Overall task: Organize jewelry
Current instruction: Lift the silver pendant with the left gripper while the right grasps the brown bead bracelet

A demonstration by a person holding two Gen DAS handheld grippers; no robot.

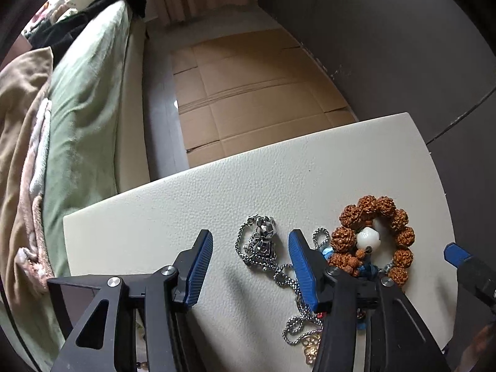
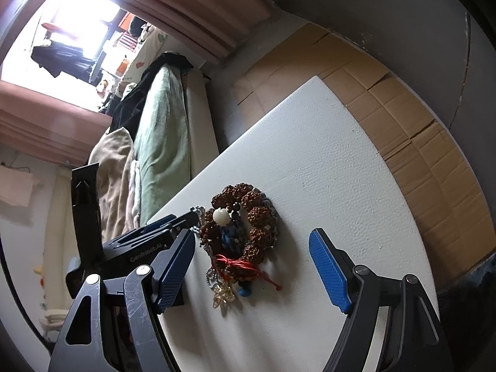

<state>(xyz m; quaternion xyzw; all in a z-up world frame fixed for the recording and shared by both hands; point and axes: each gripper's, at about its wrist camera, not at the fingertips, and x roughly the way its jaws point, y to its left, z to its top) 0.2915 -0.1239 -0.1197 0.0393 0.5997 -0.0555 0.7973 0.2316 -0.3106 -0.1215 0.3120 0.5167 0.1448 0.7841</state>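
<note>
A pile of jewelry lies on a white textured table (image 1: 192,210). A silver chain necklace with a metal pendant (image 1: 263,241) lies between my left gripper's (image 1: 250,241) open fingers. A brown seed-bead bracelet (image 1: 400,232) with a white bead (image 1: 369,238) lies just right of it. In the right wrist view the bracelet (image 2: 257,217) sits between my right gripper's (image 2: 252,241) open fingers, above a red cord (image 2: 245,266), a blue cord and a pale gold charm (image 2: 222,296). The left gripper's body (image 2: 142,248) is at the pile's left.
A bed with a green blanket (image 1: 83,117) and beige covers stands left of the table. Flattened cardboard (image 1: 248,86) covers the floor beyond the table's far edge. A dark wall (image 1: 387,31) runs along the right. The right gripper's fingertip (image 1: 455,252) shows at the table's right edge.
</note>
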